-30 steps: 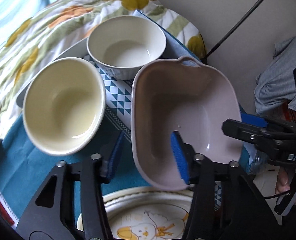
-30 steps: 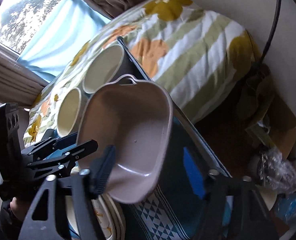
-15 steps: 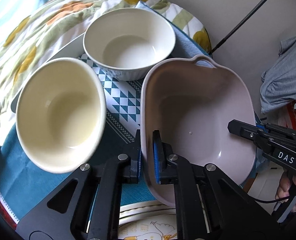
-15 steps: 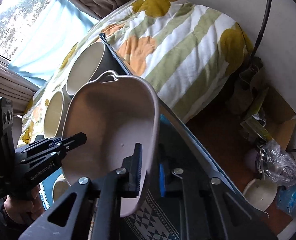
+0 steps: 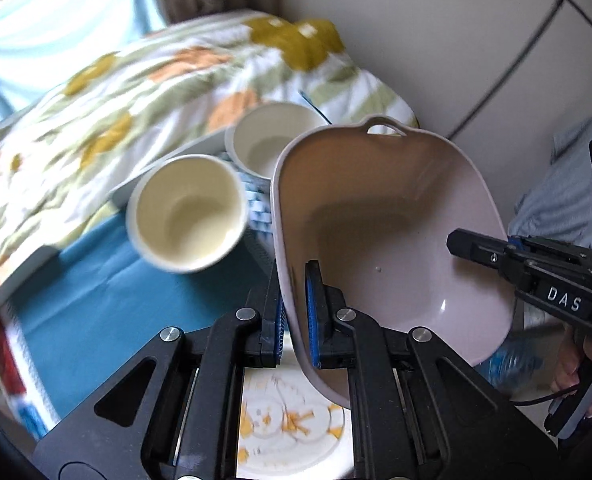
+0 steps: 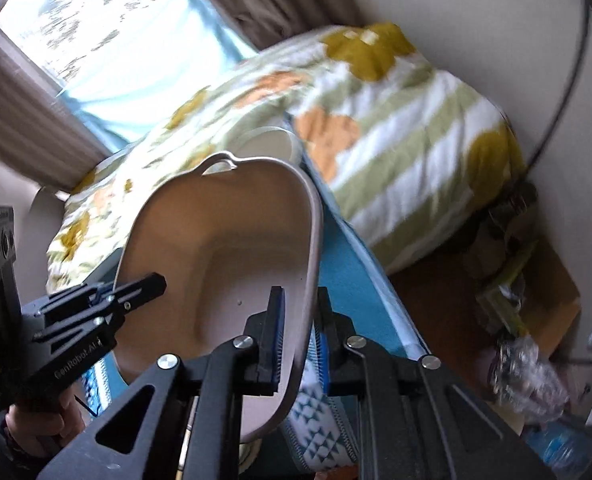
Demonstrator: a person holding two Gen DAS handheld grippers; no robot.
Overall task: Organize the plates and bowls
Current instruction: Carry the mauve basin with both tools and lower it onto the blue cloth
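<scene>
A pink-beige oval dish with a loop handle (image 5: 383, 216) is held in the air by both grippers. My left gripper (image 5: 294, 316) is shut on its left rim. My right gripper (image 6: 299, 340) is shut on its right rim; it also shows in the left wrist view (image 5: 471, 246). The dish also shows in the right wrist view (image 6: 224, 264). A cream bowl (image 5: 186, 212) and a white bowl (image 5: 262, 144) stand below on the table. A plate with a duck picture (image 5: 292, 420) lies under the left gripper.
The table carries a blue cloth (image 5: 96, 288) with a triangle-patterned runner (image 6: 315, 412). A flowered duvet (image 5: 116, 92) lies on the bed behind it. A wall (image 5: 455, 40) is at the right, with clutter on the floor (image 6: 527, 280).
Both grippers closed on the dish rims and have lifted the dish up from the table. The bowls now look smaller and farther below.
</scene>
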